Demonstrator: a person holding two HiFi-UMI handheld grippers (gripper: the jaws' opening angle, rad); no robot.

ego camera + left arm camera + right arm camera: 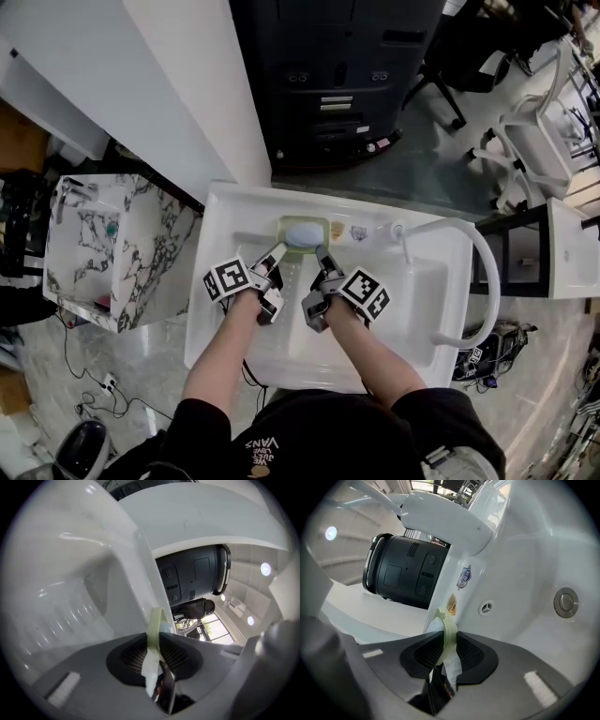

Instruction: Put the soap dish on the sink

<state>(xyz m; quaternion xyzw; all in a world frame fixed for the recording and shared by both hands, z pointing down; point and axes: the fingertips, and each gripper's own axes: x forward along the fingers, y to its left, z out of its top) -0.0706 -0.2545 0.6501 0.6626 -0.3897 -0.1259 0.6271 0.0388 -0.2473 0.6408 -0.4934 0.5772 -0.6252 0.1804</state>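
Note:
A pale green soap dish (302, 226) with a pale bar of soap (302, 235) in it is over the back ledge of the white sink (223, 208). I cannot tell whether it rests on the ledge. My left gripper (278, 253) is shut on the dish's left rim, my right gripper (322, 255) on its right rim. In the left gripper view the green rim (155, 623) stands on edge between the dark pads of the left gripper (157, 642). The right gripper view shows the rim (448, 622) pinched by the right gripper (449, 644).
A curved white faucet (473, 267) rises at the sink's right, its base (397, 231) beside the dish. The drain (566, 602) and overflow hole (486, 607) show in the basin. A marbled basin (94, 239) stands at the left, a black machine (337, 75) behind the sink, chairs (534, 141) at the right.

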